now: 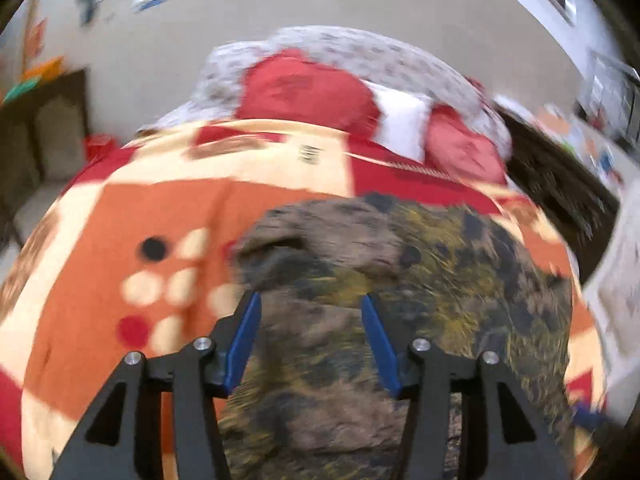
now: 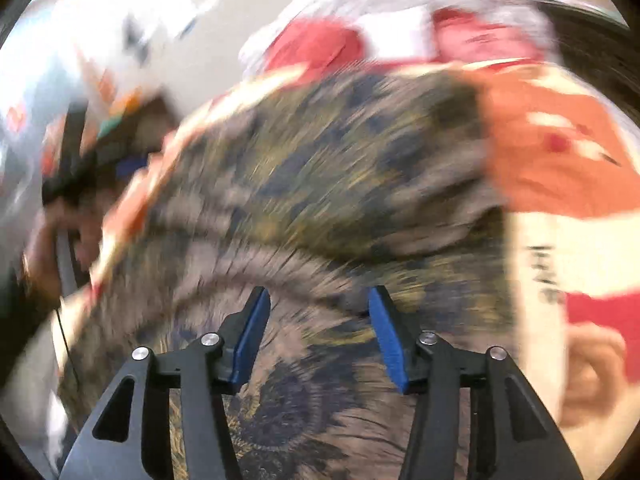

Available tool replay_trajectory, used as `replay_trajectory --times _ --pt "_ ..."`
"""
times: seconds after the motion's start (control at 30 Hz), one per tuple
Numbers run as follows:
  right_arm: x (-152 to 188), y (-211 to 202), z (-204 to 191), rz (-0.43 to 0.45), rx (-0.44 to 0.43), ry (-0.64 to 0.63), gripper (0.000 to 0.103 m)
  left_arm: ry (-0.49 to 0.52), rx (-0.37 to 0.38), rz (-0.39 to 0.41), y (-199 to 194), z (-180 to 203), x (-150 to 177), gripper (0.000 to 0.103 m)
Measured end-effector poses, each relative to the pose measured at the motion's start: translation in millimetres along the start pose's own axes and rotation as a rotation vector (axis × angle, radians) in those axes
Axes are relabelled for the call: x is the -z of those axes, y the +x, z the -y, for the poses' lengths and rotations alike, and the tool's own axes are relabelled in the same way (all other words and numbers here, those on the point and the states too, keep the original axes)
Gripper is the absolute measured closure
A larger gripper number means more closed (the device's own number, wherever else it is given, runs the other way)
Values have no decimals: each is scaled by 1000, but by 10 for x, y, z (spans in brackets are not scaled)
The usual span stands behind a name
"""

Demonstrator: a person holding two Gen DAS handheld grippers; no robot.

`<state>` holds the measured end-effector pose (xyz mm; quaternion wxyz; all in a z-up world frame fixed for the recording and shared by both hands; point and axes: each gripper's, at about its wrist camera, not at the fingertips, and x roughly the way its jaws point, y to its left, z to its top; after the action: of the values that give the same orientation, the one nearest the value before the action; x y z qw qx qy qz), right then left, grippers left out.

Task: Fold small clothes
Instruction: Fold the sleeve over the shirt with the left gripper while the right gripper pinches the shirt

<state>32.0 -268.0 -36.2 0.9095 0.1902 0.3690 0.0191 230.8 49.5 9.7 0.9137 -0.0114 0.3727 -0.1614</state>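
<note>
We see both the left gripper (image 1: 311,300) and right gripper (image 2: 319,294) spread, empty, over the patterned garment (image 1: 380,280) at lower centre on the bedspread (image 1: 120,220); released fold could spring open.

Dark print on the bedspread (image 1: 308,155) is too blurred to read.
</note>
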Motion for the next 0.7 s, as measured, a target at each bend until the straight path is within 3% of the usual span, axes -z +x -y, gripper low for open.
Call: replay_trajectory --times 0.07,0.13,0.2,0.23,0.37,0.4,0.43,0.5,0.7 --pt "-127 -107 198 59 53 77 69 29 -26 -73 260 74 17 57" --pt "-304 -63 282 46 115 90 89 33 -141 -177 570 -16 133 88" --pt "-494 18 256 45 126 55 91 -2 -171 -163 612 -139 208 92" --pt "-579 94 219 38 131 21 91 -10 -192 -150 580 -168 247 98" --pt "-649 607 343 -93 219 -15 91 -25 -355 -106 476 -318 464 98" --pt "-580 796 443 -172 242 -8 91 -99 -359 -128 529 -434 483 98" --pt "-525 813 477 -148 233 -16 93 -161 -329 -116 486 -541 488 99" --pt "-452 735 522 -104 215 -17 94 -115 -352 -121 511 -469 485 99" --pt "-304 655 670 -221 231 33 103 -76 -385 -96 464 -323 499 99"
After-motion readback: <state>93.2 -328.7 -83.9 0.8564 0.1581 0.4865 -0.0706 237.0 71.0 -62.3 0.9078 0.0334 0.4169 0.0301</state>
